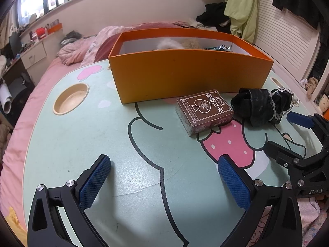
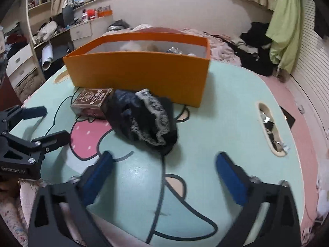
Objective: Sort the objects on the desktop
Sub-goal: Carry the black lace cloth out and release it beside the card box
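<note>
In the left wrist view, the left gripper (image 1: 164, 183) fills the lower frame with its jaws spread wide over the bare mint table (image 1: 86, 135), holding nothing. Above centre sits the orange box (image 1: 189, 76). Just below it lies a brown card box (image 1: 204, 112), with a black lace-trimmed cloth (image 1: 260, 108) to its right.

In the right wrist view, the right gripper (image 2: 164, 177) stands fully open and empty at the bottom. The cloth (image 2: 144, 119) lies at centre just above its tips, against the card box (image 2: 92, 101), below the orange box (image 2: 139, 74).
</note>
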